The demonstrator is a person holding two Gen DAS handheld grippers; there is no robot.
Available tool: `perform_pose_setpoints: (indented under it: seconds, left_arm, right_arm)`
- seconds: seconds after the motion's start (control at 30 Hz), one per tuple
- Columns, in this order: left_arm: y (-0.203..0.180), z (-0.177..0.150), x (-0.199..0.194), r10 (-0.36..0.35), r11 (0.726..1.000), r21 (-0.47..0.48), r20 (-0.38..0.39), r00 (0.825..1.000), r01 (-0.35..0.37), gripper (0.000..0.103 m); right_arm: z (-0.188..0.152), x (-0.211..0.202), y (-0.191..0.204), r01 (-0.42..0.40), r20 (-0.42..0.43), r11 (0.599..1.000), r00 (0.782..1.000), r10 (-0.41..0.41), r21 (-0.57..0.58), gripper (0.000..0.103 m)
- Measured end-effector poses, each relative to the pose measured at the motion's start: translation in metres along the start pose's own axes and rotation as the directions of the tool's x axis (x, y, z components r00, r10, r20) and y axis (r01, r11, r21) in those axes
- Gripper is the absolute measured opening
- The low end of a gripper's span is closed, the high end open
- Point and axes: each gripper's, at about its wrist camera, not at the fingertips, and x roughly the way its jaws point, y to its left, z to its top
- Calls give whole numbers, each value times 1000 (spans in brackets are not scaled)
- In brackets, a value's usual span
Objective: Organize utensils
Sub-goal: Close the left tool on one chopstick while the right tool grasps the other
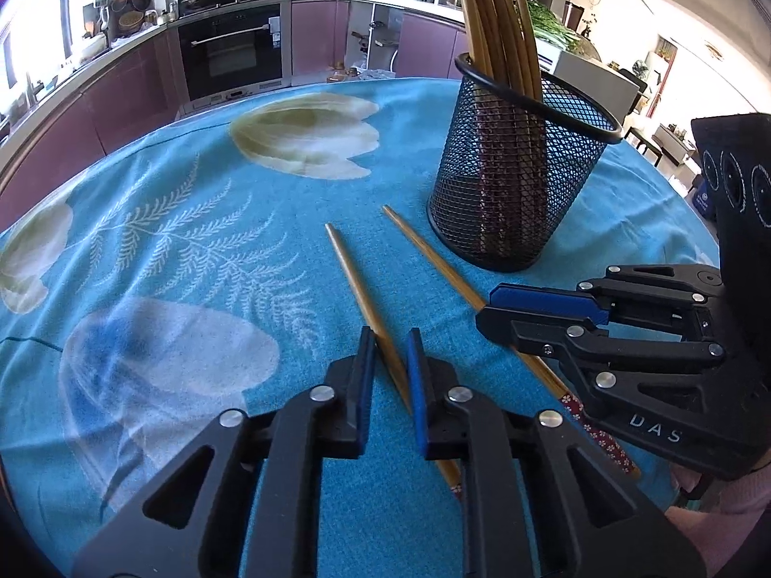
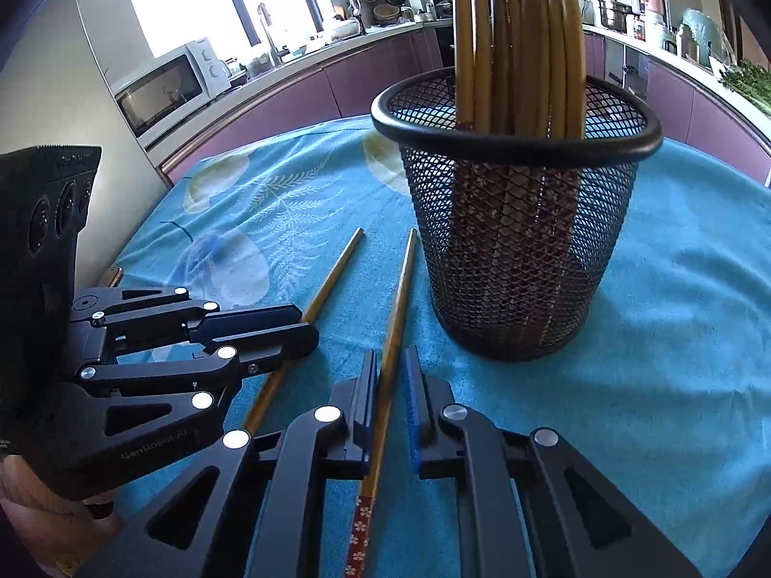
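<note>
Two bamboo chopsticks with red flowered ends lie side by side on the blue floral tablecloth. The left chopstick (image 1: 356, 289) (image 2: 308, 313) runs between the fingers of my left gripper (image 1: 390, 351), which is open around it. The right chopstick (image 1: 433, 260) (image 2: 397, 308) runs between the fingers of my right gripper (image 2: 390, 371) (image 1: 486, 306), also open around it. A black mesh holder (image 1: 515, 178) (image 2: 520, 241) with several upright chopsticks stands just beyond them.
The round table (image 1: 168, 241) carries the blue cloth and drops off at its far edge. Beyond it are purple kitchen cabinets (image 1: 308, 38), an oven (image 1: 231, 48) and a microwave (image 2: 164, 86).
</note>
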Motion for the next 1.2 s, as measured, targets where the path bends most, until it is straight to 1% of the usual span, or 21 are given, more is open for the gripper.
perform_pose_setpoints:
  seconds: [0.1,0.23,0.33,0.53,0.73,0.9,1.07,1.1,1.2]
  left_arm:
    - [2,-2,-2,-5,1000,-27,4,1000,5,9]
    - [4,-6,-8,-8,999,-49,10,1000,9,8]
    - [2,-9,-14,-12,999,-38,16,1000,13,8]
    - [-7,-11,-23,-26,1000,-17,25,999,26,8]
    - [-7,-12,-26,-36,999,-21,24,999,37,8]
    - [-9,-15,-23,-32,999,-11,11,999,32,8]
    - [-9,-16,-16,-21,1000,6,-21,1000,21,8]
    - [-10,-17,-14,-17,1000,12,-28,999,17,10]
    - [-10,-18,-13,-11,1000,24,-28,1000,11,10]
  right_arm:
    - [-2,-3,-5,-16,6,1000,1000,16,24,6]
    - [-3,-12,-10,-44,35,998,999,42,50,6]
    - [-4,-19,-7,-64,44,997,997,62,41,6]
    - [-6,-19,2,-97,31,995,995,96,15,6]
    - [-8,-16,3,-95,9,995,995,95,8,6]
    - [-10,-13,4,-90,-4,996,996,90,-2,6]
    - [-9,-19,5,-93,18,996,995,93,-6,6]
    - [-9,-20,5,-95,23,995,995,95,-8,6]
    - [-8,-25,7,-103,38,995,994,104,-16,6]
